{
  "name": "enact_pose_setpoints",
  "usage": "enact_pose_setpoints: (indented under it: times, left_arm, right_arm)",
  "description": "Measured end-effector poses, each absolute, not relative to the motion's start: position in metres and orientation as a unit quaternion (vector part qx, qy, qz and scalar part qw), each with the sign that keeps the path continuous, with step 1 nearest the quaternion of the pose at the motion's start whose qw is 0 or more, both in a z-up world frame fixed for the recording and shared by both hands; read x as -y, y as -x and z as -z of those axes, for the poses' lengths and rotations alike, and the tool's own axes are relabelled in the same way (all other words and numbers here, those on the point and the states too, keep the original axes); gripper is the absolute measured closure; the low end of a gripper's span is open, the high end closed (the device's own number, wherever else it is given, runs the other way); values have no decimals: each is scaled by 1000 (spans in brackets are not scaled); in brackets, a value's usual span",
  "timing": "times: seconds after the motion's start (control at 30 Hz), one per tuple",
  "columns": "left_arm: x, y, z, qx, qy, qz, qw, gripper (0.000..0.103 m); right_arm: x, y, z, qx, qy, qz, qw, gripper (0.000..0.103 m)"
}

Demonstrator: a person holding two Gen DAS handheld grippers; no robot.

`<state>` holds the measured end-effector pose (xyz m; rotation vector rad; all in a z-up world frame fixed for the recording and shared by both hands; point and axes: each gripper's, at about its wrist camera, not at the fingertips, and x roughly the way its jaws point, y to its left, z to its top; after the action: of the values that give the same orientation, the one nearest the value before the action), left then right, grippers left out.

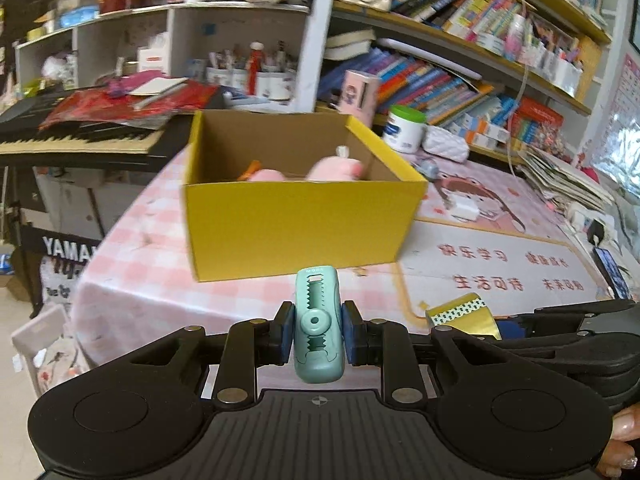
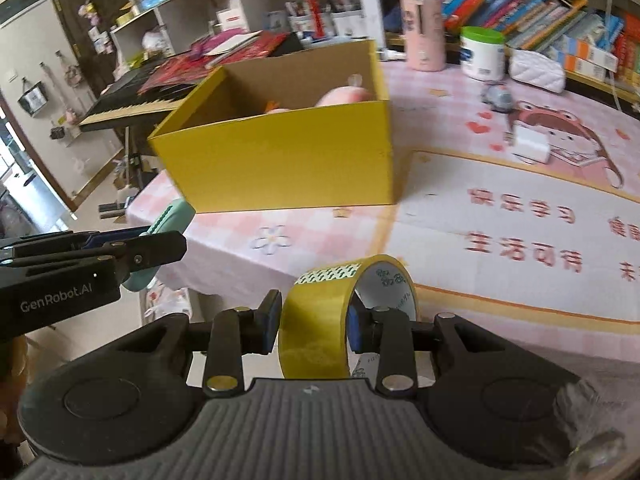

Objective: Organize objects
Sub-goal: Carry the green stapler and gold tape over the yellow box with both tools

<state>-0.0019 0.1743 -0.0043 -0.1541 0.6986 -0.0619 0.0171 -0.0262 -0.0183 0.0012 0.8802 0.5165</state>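
Nearest the lens at the bottom centre of the left wrist view, the left tongs [image 1: 318,332] pinch a mint-green plastic clip with a toothed slot [image 1: 318,326], held upright between the blue pads. In the right wrist view the right tongs [image 2: 312,326] clamp a roll of yellowish-brown packing tape [image 2: 320,320] standing on edge at the bottom centre, one pad outside the roll and one inside its white core. Both grips hang over the near edge of the worktop [image 1: 140,272], which is covered by a pink-and-white checked cloth and, to the right, a pink cartoon mat [image 2: 520,216] with red lettering. Just beyond, mid-frame, sits an open yellow cardboard box [image 1: 296,228] with a brown inside; pink soft shapes [image 1: 336,168] lie in it, too blurred to name. Behind the box, to the right, stand a pink cylindrical tin [image 2: 424,32] and a white tub with a green lid [image 2: 482,54]. At far left a black keyboard [image 1: 76,140] carries red papers, and crowded shelves of books [image 1: 460,76] fill the upper right.
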Motion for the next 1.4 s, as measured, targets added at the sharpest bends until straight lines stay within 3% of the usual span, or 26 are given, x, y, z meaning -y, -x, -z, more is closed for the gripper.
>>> enact_pose_setpoints:
  times: [0.67,1.07,1.4]
  left_arm:
    - [-217,-1,-12,-300,88,33,949,80]
    - [-213,-69,-39,-255,83,9,963,80]
    - [-196,-142,-23,-283,75,-25,956,80]
  right_arm:
    - [-37,-16,-2,-394,38,-259,881,72]
    - [-39,-73,-61,-301,25,-278,912,72]
    - [-36,-146,-82,-261,30,-302,916,72]
